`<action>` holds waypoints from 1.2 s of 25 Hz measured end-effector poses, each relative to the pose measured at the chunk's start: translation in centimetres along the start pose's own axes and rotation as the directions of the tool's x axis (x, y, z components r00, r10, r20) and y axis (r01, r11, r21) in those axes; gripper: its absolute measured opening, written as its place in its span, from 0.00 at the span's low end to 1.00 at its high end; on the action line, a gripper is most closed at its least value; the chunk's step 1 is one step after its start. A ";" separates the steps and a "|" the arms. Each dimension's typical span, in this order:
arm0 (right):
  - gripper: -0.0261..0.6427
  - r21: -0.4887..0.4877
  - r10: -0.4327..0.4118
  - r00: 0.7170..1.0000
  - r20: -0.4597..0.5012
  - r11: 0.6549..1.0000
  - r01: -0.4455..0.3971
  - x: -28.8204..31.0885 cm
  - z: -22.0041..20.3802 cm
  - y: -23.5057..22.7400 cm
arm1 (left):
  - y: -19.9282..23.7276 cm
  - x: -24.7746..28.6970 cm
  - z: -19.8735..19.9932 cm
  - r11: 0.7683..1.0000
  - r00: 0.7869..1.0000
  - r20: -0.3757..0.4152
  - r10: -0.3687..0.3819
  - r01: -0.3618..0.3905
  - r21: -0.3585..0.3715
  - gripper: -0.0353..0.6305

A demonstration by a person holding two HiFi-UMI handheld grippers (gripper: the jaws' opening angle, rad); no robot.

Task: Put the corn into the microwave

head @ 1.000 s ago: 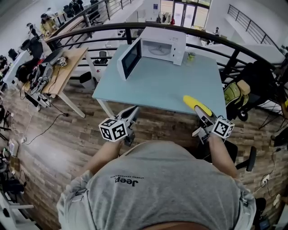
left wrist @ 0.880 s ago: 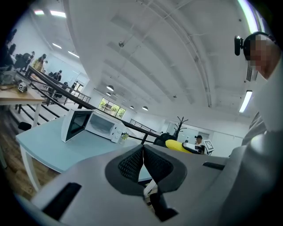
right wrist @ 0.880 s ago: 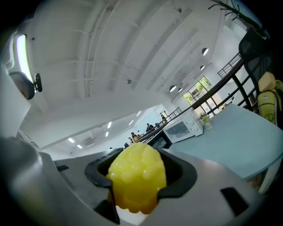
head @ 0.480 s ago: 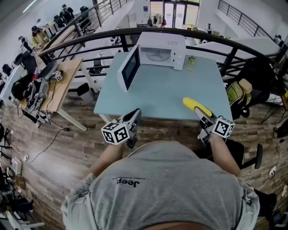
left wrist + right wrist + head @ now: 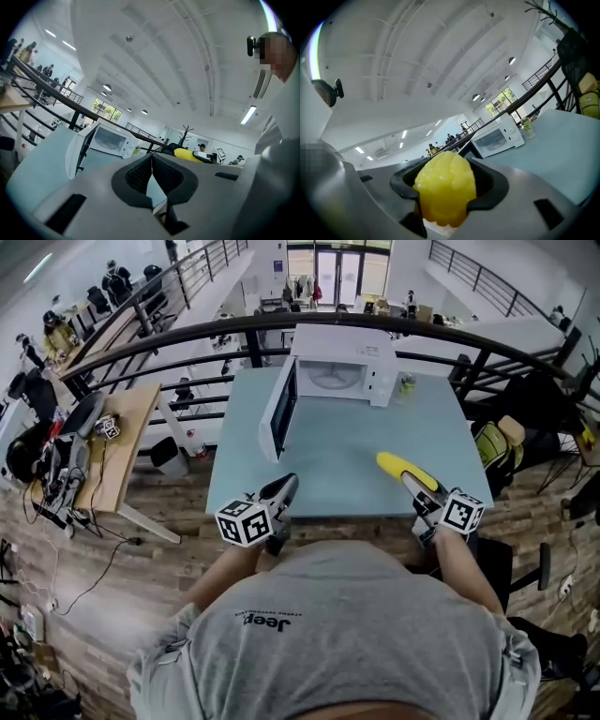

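**A:** Where is the yellow cob of corn (image 5: pixel 399 467)?

**B:** It's clamped in my right gripper (image 5: pixel 416 484). The jaws grip its rear end and the tip points forward, above the near right part of the pale blue-green tabletop (image 5: pixel 328 451). I hold it lengthways and roughly level, I judge so that it can go into the cavity nose first.

**A:** And the white microwave oven (image 5: pixel 339 360)?

**B:** It's at the table's far side, well apart from the corn. Its door (image 5: pixel 280 409) is swung wide to the left, so the way in looks unblocked.

**A:** Your other hand?

**B:** The jaws of my left gripper (image 5: pixel 284 489) are pressed together on nothing. It hangs at the near edge, clear of the door, which needs no pulling.
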State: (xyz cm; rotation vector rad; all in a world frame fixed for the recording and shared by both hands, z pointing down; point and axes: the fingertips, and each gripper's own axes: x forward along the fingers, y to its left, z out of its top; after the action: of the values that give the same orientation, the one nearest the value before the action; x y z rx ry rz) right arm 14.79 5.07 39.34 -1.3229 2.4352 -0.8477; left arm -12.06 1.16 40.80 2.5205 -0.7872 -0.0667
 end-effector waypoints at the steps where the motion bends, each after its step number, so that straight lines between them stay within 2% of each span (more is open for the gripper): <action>1: 0.41 0.000 -0.005 1.000 -0.006 1.000 0.005 0.9 -0.2 0.1 | 1.0 -0.2 0.2 1.000 1.000 -0.002 0.001 -0.001 -0.008 0.08; 8: 0.41 0.002 -0.037 0.999 -0.013 0.999 0.037 5.1 -0.5 0.5 | 5.8 -1.4 1.1 0.999 1.000 -0.012 -0.006 0.005 -0.042 0.08; 20: 0.41 -0.001 0.008 0.997 -0.083 1.000 -0.009 10.6 -0.8 -0.7 | 9.5 -0.5 2.0 0.998 0.999 -0.005 0.034 -0.034 -0.049 0.08; 24: 0.41 0.017 0.047 0.995 -0.086 0.999 -0.046 11.8 0.6 -4.1 | 9.9 2.4 2.0 0.997 0.997 -0.009 0.074 -0.074 -0.038 0.08; 30: 0.41 0.055 0.139 0.984 -0.111 0.990 -0.133 13.0 4.1 -11.1 | 8.8 9.6 2.5 0.988 0.989 0.016 0.150 -0.149 -0.029 0.08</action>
State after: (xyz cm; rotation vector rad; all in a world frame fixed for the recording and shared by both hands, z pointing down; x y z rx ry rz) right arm 17.05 -11.93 43.42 -1.1050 2.5409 -0.9636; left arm -9.16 -11.45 43.70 2.4300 -0.9733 -0.0491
